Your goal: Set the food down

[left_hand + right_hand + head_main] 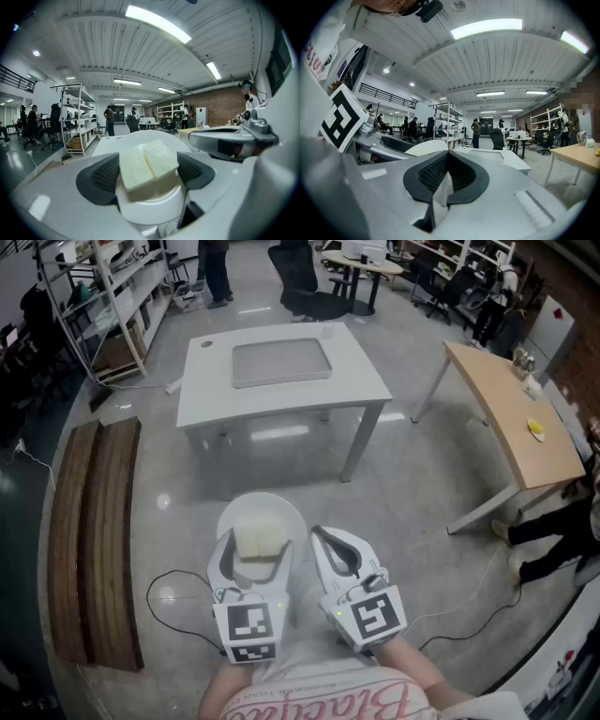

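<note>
Clearly, the carrying step is in hand: the plate (pixel 263 506) with the food (pixel 147 163) on it is gripped by the left gripper (pixel 258 549), whose jaws stand fairly wide around it. It is held over the floor, well apart from the table (pixel 211 381). The right gripper (pixel 446 174) is closed, and nothing is between its jaws. Nothing is set down yet. For the next move, the plate should be brought forward to the table, probably onto the tray (pixel 281 364). It should be kept level so that the two blocks do not slide, lowered until it rests, and only then released.
</note>
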A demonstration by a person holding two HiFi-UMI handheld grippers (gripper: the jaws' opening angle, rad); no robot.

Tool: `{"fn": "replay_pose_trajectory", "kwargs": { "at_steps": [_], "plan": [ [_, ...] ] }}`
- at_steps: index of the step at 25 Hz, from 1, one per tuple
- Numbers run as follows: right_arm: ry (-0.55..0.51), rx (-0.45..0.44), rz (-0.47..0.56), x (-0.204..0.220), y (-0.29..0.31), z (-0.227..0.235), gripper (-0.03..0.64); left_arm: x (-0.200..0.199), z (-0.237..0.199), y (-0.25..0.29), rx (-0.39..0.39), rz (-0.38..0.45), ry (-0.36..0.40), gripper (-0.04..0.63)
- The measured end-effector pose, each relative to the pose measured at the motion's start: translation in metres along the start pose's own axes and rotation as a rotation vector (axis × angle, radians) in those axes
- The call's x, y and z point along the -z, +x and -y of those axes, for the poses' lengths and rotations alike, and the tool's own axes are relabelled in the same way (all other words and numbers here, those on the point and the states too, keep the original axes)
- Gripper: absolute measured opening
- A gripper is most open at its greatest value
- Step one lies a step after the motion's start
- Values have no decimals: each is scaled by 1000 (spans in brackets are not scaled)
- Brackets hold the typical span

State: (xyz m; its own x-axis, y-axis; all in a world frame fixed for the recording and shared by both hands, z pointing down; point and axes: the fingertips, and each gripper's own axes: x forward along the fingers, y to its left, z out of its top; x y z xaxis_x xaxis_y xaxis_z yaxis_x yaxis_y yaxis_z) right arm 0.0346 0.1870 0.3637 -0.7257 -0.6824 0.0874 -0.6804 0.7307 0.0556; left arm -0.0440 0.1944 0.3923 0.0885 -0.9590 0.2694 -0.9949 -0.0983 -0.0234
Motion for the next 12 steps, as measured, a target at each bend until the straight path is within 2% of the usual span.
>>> {"fn": "replay_pose_trajectory", "kwargs": {
  "at_steps": [5, 12],
  "plan": [
    [-27, -21, -8, 0, -8, -9, 2, 0, 5, -9, 6, 11, 1, 383],
    [-12, -30, 26, -7, 1, -5, 2, -7, -2, 1, 4, 26, -2, 383]
  ]
}}
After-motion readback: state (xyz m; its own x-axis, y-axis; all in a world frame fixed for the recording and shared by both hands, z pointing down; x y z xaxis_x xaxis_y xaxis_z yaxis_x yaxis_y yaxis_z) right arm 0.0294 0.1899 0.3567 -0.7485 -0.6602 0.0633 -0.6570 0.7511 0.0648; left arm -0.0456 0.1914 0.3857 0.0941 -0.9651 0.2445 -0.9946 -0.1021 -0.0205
